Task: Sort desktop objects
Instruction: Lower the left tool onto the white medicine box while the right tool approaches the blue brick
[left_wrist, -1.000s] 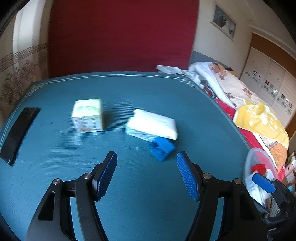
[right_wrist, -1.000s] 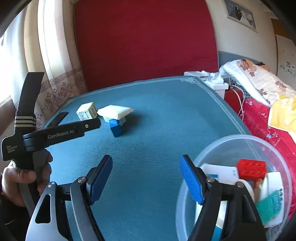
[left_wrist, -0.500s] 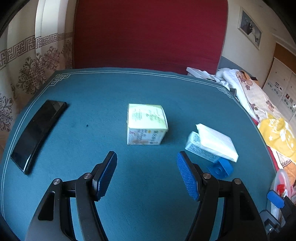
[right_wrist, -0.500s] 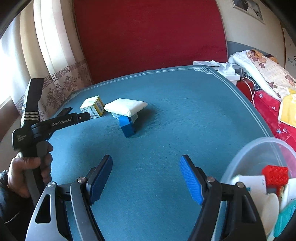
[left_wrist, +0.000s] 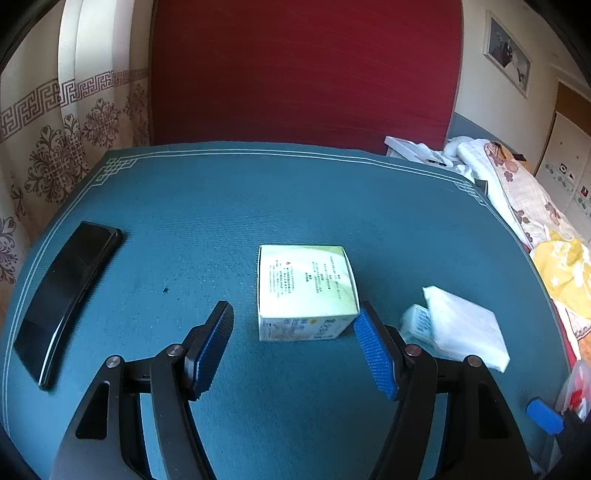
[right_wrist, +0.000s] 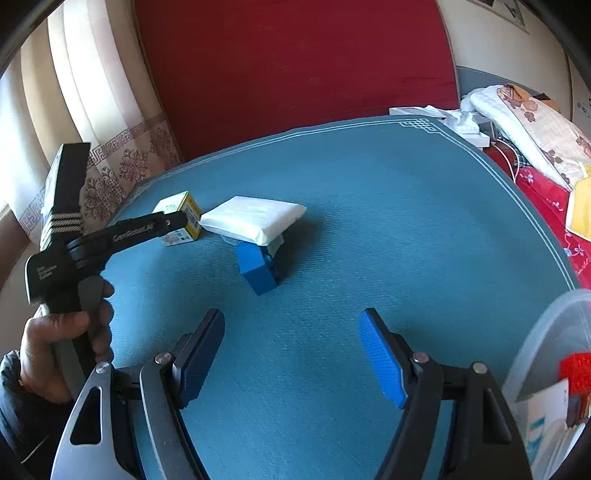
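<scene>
A small pale green and white box (left_wrist: 306, 291) stands on the teal table mat (left_wrist: 258, 199). My left gripper (left_wrist: 295, 350) is open, its tips just short of the box's near side. The box also shows in the right wrist view (right_wrist: 181, 218), partly behind the left gripper's body. A white tissue pack (right_wrist: 255, 218) lies beside it, resting on a blue block (right_wrist: 256, 267). The pack shows at the right of the left wrist view (left_wrist: 461, 328). My right gripper (right_wrist: 291, 354) is open and empty, well short of the blue block.
A black phone (left_wrist: 64, 295) lies near the mat's left edge. A clear plastic bowl (right_wrist: 543, 350) with a red brick (right_wrist: 576, 373) and other items stands at the right front. A bed with bedding (left_wrist: 517, 192) lies beyond the table's right edge.
My left gripper has swung left from the tissue pack and blue block and closed in on the green box. My right gripper has drawn away from the bowl, toward the blue block.
</scene>
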